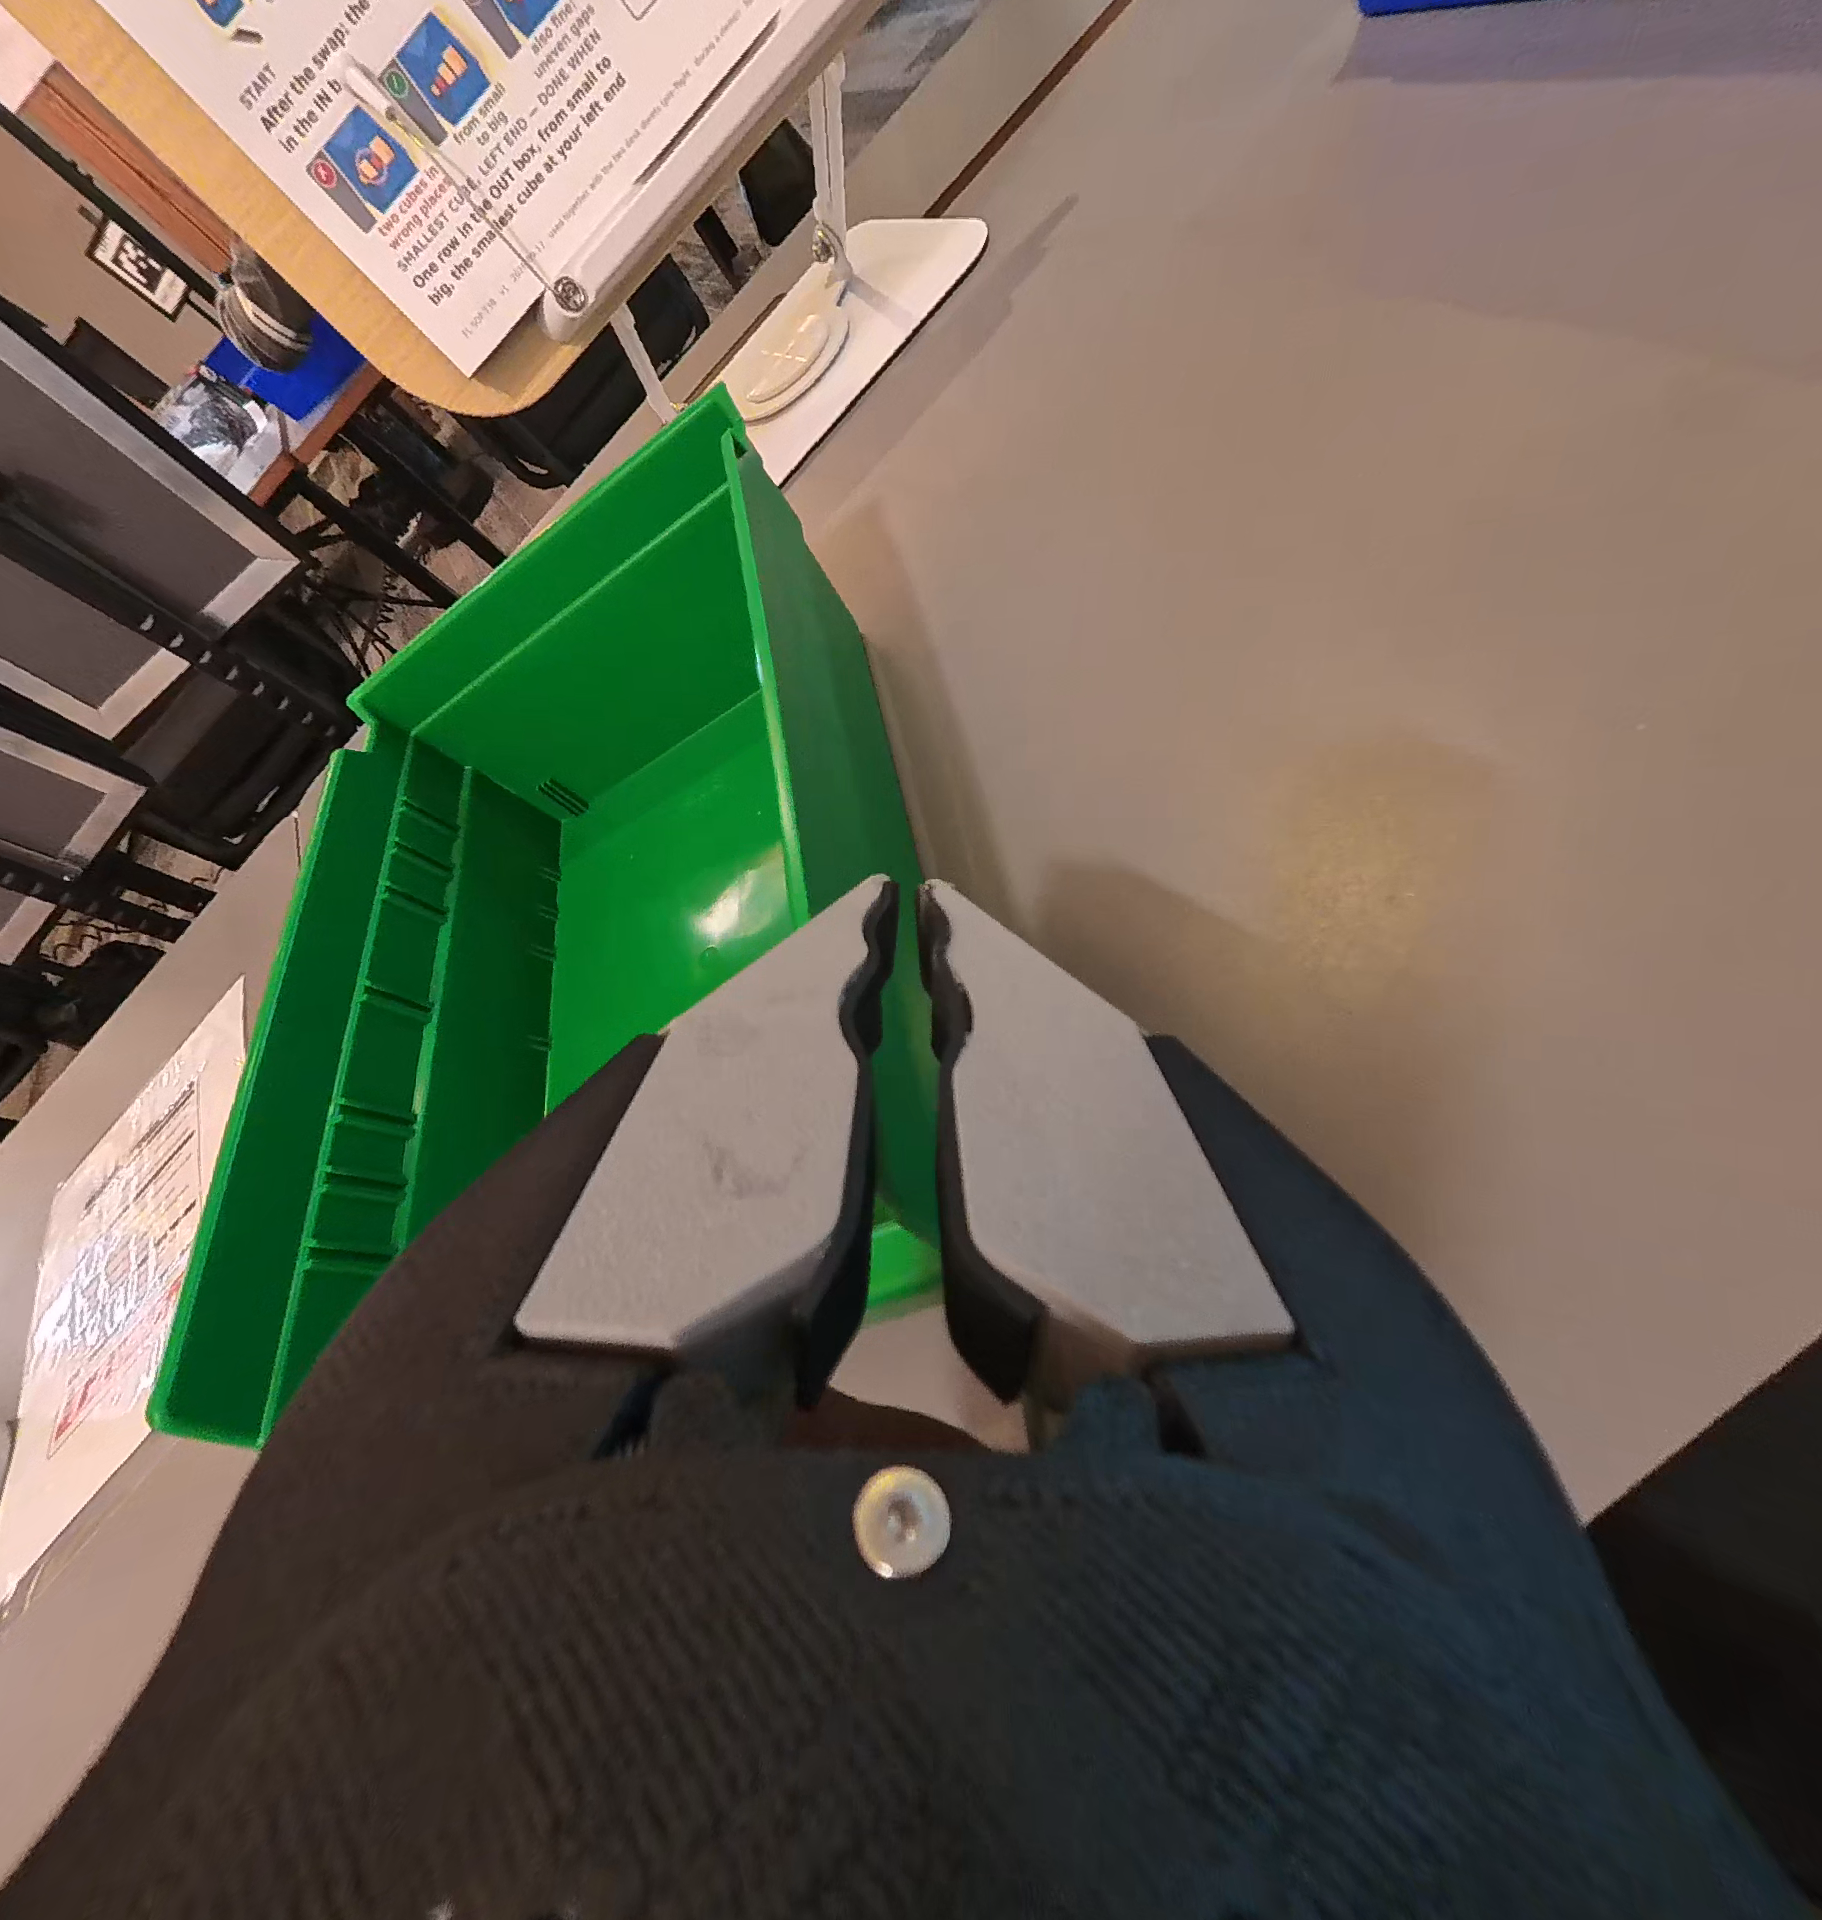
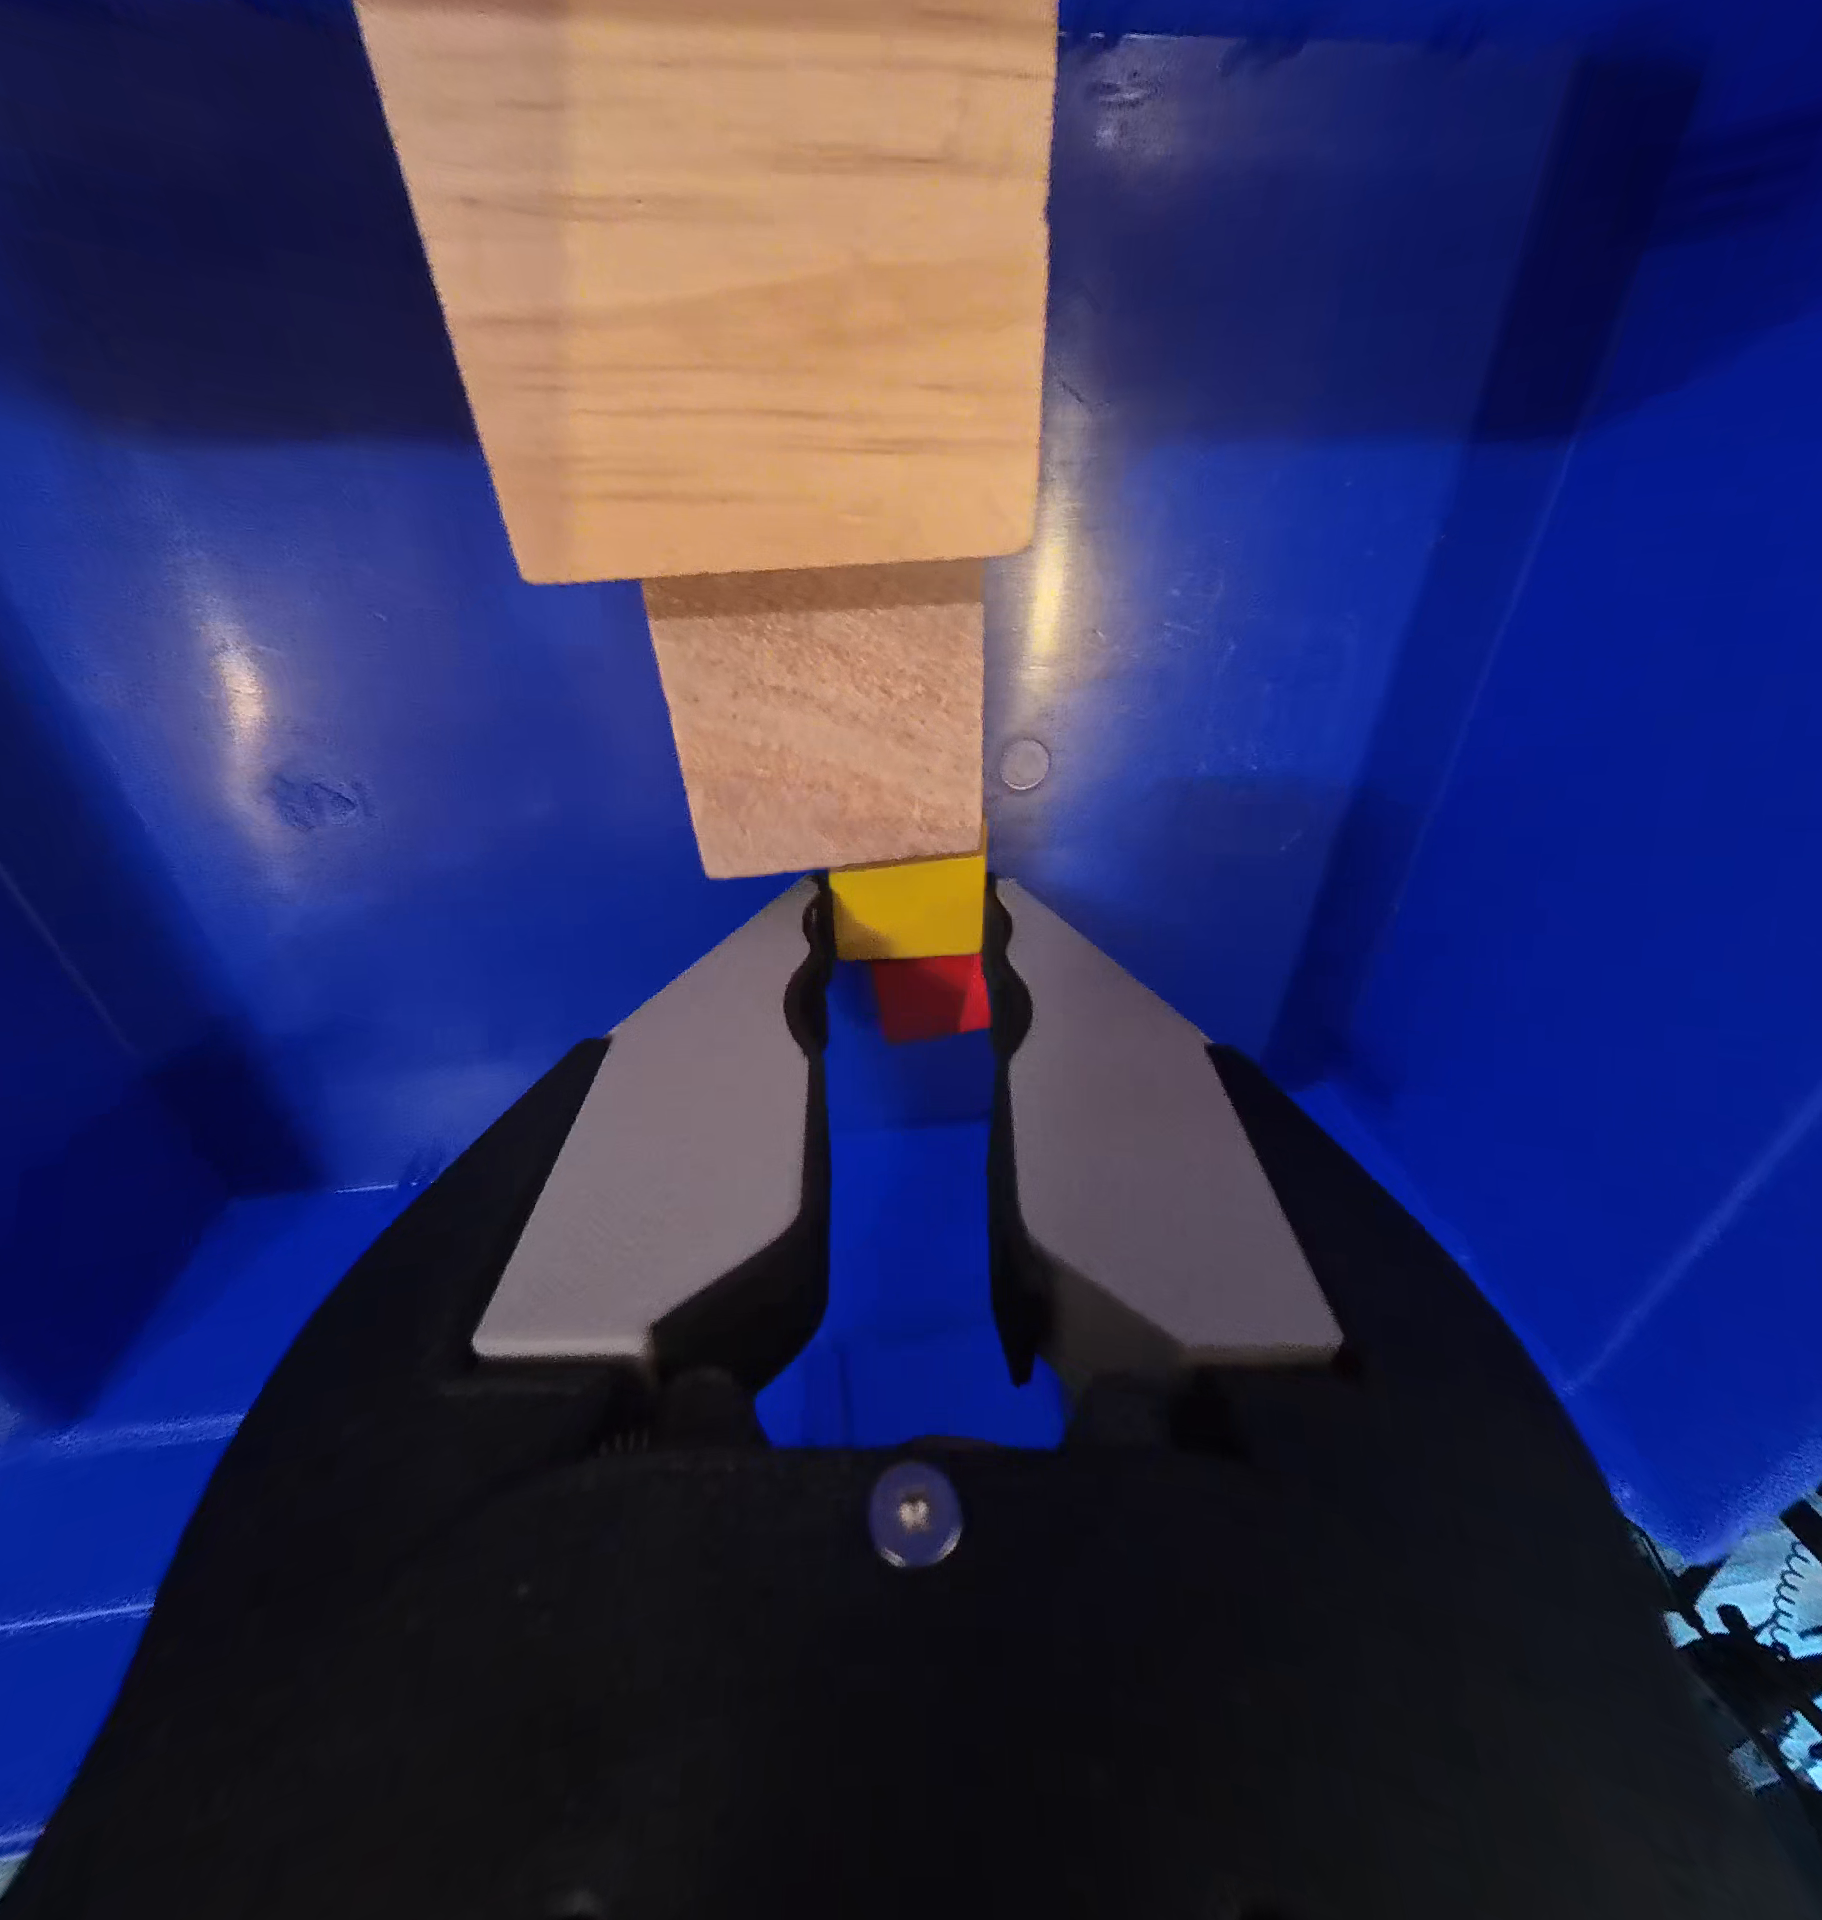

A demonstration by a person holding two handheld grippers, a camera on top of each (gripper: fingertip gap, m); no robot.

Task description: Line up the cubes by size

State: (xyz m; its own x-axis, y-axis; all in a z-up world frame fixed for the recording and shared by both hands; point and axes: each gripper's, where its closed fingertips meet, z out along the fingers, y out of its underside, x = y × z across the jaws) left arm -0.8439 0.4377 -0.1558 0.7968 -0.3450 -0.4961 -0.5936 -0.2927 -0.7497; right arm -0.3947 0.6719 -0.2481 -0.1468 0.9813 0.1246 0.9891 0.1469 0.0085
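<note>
In the right wrist view, four cubes stand in a row inside a blue bin [image 2: 1509,727]: a large pale wooden cube [image 2: 741,291] farthest, a medium brown wooden cube [image 2: 834,727], a small yellow cube [image 2: 907,894], then a smaller red cube [image 2: 933,997] nearest. My right gripper [image 2: 907,914] is down in the bin with its fingertips pressed on both sides of the yellow cube. In the left wrist view, my left gripper [image 1: 907,894] is shut and empty, above the near right wall of an empty green bin [image 1: 616,665] on the beige table [image 1: 1354,623].
The blue bin's walls close in on the right gripper from both sides. In the left wrist view, a printed sheet on a white stand [image 1: 865,281] stands beyond the green bin. A laminated paper [image 1: 117,1299] lies left of it. The table edge [image 1: 1613,1475] runs at the lower right.
</note>
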